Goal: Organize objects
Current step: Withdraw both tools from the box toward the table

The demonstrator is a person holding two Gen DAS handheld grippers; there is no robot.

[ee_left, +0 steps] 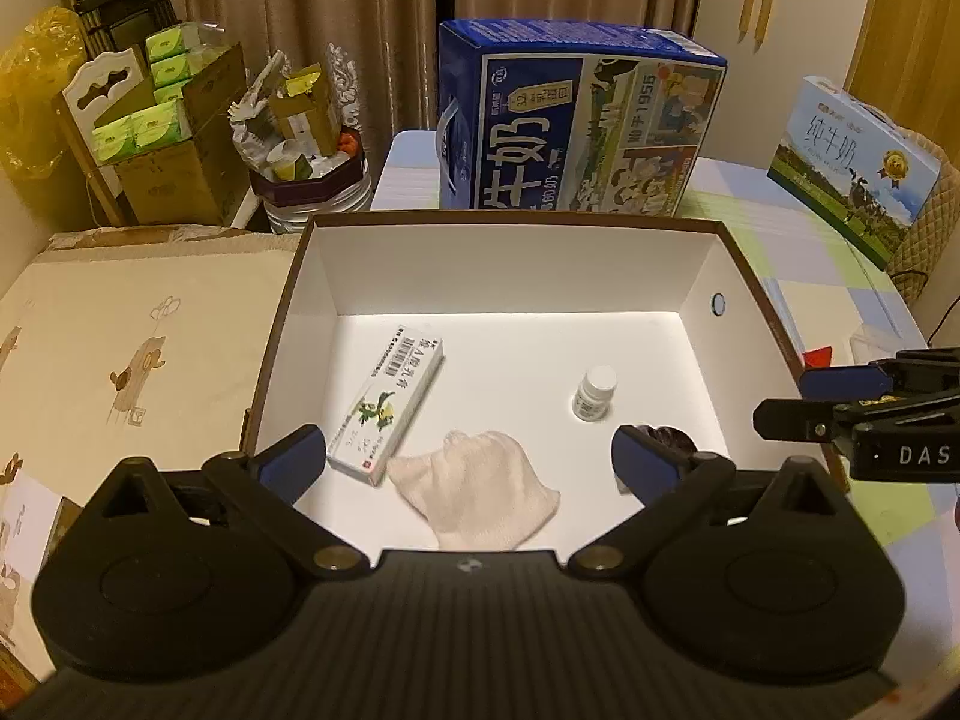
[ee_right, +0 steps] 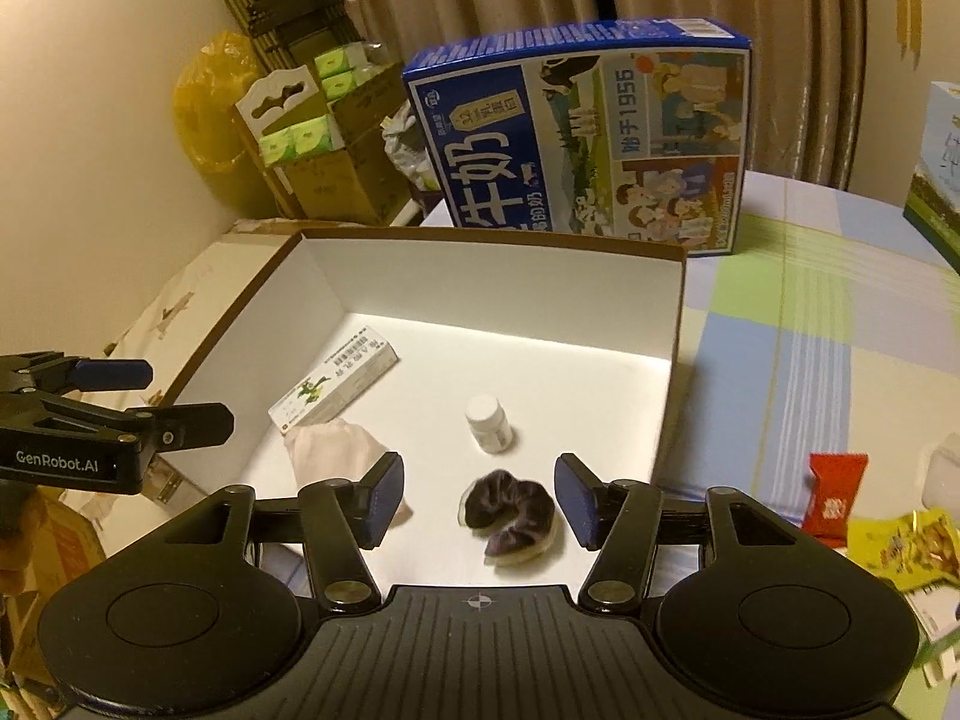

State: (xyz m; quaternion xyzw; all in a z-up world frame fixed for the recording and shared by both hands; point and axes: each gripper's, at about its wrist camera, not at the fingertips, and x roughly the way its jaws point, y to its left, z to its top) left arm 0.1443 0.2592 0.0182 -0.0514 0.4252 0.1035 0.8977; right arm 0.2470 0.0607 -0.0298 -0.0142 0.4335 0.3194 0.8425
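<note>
An open white box with a brown rim [ee_left: 729,246] [ee_right: 683,324] sits on the table. Inside lie a medicine carton [ee_left: 387,402] [ee_right: 333,384], a pale folded cloth [ee_left: 480,489] [ee_right: 327,447], a small white bottle [ee_left: 594,393] [ee_right: 489,423] and a dark purple scrunchie [ee_right: 510,510], which shows partly behind a finger [ee_left: 669,437] in the left wrist view. My left gripper [ee_left: 468,456] [ee_right: 174,396] hovers open over the cloth at the box's near left. My right gripper [ee_right: 477,498] [ee_left: 798,399] stands open above the scrunchie, which lies loose between the fingers.
A large blue milk carton box [ee_left: 576,126] [ee_right: 588,138] stands behind the white box. A second milk box [ee_left: 858,162] is at far right. A red packet [ee_right: 834,492] and a yellow snack bag [ee_right: 906,546] lie on the checked tablecloth to the right. Cardboard boxes crowd the left.
</note>
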